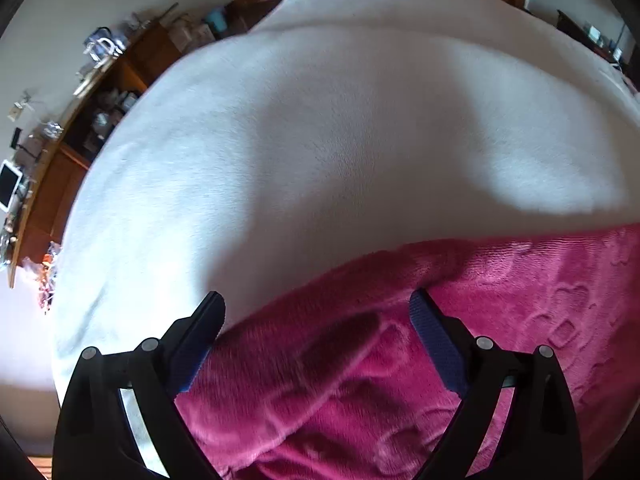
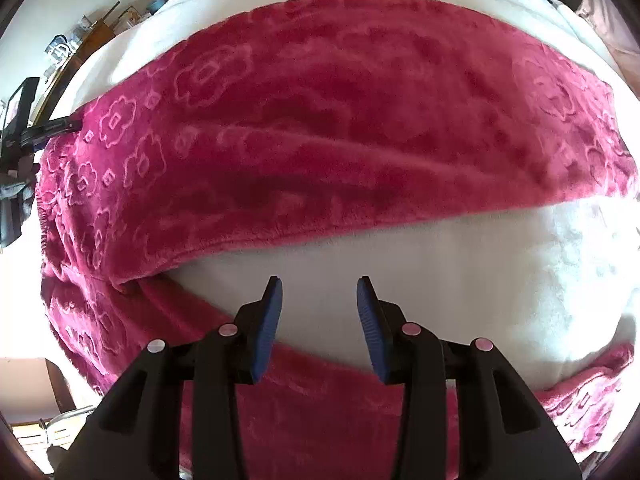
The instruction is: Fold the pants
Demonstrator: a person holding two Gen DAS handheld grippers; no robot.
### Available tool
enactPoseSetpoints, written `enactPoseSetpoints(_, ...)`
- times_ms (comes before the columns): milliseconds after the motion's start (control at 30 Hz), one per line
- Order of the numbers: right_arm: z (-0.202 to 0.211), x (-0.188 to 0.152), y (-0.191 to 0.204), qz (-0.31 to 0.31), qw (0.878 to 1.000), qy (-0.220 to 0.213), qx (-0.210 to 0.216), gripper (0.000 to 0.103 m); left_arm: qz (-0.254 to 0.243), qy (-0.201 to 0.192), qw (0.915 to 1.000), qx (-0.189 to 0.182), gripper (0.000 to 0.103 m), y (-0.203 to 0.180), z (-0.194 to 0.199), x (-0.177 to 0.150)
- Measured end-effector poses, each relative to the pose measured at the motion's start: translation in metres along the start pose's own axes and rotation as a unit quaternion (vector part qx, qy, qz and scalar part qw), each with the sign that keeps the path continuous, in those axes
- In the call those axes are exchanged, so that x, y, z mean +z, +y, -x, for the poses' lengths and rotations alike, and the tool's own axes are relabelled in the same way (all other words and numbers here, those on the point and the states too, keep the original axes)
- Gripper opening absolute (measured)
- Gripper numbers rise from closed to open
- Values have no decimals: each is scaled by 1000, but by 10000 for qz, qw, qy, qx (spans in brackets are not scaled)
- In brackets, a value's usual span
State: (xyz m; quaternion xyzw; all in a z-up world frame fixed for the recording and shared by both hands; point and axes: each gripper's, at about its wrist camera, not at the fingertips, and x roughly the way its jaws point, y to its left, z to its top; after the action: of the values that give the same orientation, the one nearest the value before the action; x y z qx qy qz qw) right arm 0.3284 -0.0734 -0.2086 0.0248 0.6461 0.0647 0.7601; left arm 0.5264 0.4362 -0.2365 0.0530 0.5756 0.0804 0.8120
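A bed covered by a white fleece blanket [image 1: 320, 140] is seen from both wrist views, with a cluttered wooden shelf unit [image 1: 68, 128] along the wall at the left. Magenta plush pants [image 2: 320, 120], embossed with flower outlines, are spread flat across the blanket; one leg lies across the upper part of the right view, the other passes beneath the right gripper [image 2: 320, 292]. Its blue ribbed pads are held partly apart above bare blanket, nothing gripped. The left gripper [image 1: 318, 304] is spread wide over the pants' edge, nothing clasped. Bare blanket is left beyond the pants' far edge.
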Motion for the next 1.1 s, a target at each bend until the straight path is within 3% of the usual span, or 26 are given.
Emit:
enactPoseSetpoints(167, 3, -1, -3, -18, 10000, 10, -45, 40, -196, 154, 9992, -325, 88, 26, -35, 19)
enactPoseSetpoints(267, 4, -1, -5, -44, 10000, -2, -70, 40, -229, 218, 9964, -784, 63, 28, -37, 23)
enactPoseSetpoints(333, 3, 1, -6, -64, 9999, -21, -88, 40, -291, 209, 9947, -963, 39, 29, -33, 32)
enactPoseSetpoints(433, 3, 5, -5, -55, 9999, -45, -86, 40, -408, 187, 9929, -1098, 23, 33, -33, 37)
enactPoseSetpoints(733, 12, 29, -24, -290, 9990, -327, -102, 40, -366, -114, 9894, -1398, 14, 46, -2, 19)
enactPoseSetpoints(933, 25, 71, -96, -1290, 9895, -599, -239, 40, -235, -341, 9876, -1515, 14, 53, 38, -9)
enactPoseSetpoints(967, 28, 77, -108, -1419, 9872, -653, -318, 42, -203, -349, 9877, -1512, 14, 56, 42, -13)
enactPoseSetpoints(1000, 33, 89, -127, -1615, 9833, -736, -404, 53, -170, -361, 9877, -1513, 14, 50, 53, -24)
enactPoseSetpoints(1033, 36, 96, -139, -1739, 9806, -793, -430, 57, -130, -370, 9877, -1515, 13, 42, 61, -34)
enactPoseSetpoints(1100, 42, 112, -165, -2012, 9741, -887, -520, 57, -87, -361, 9882, -1489, 13, 33, 67, -46)
